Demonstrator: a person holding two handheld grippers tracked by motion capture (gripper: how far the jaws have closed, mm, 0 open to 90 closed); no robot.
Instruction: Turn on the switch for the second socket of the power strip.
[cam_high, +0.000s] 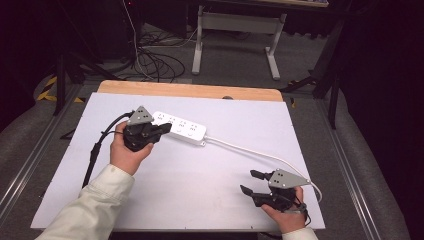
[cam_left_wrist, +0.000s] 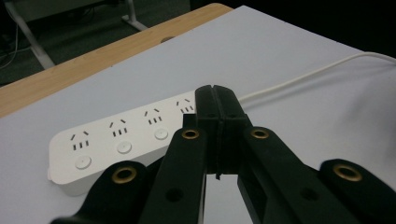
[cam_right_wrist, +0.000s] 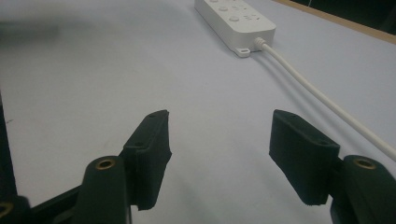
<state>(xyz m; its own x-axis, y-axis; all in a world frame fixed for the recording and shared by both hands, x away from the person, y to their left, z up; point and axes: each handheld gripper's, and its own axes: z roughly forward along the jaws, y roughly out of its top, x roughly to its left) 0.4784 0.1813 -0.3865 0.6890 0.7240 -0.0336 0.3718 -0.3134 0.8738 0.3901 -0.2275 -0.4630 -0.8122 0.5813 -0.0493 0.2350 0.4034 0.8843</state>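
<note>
A white power strip with several sockets and round buttons lies flat on the white table top, left of centre. Its white cable runs right toward the table's right edge. My left gripper hovers at the strip's left end, jaws pressed together with nothing between them. In the left gripper view the shut tips stand just in front of the strip. My right gripper rests near the front right, open and empty. The right gripper view has the open jaws over bare table, with the strip and cable beyond.
A wooden strip borders the table's far edge. Behind it on the floor are tangled cables and a white desk frame. Metal rails run along both sides of the table.
</note>
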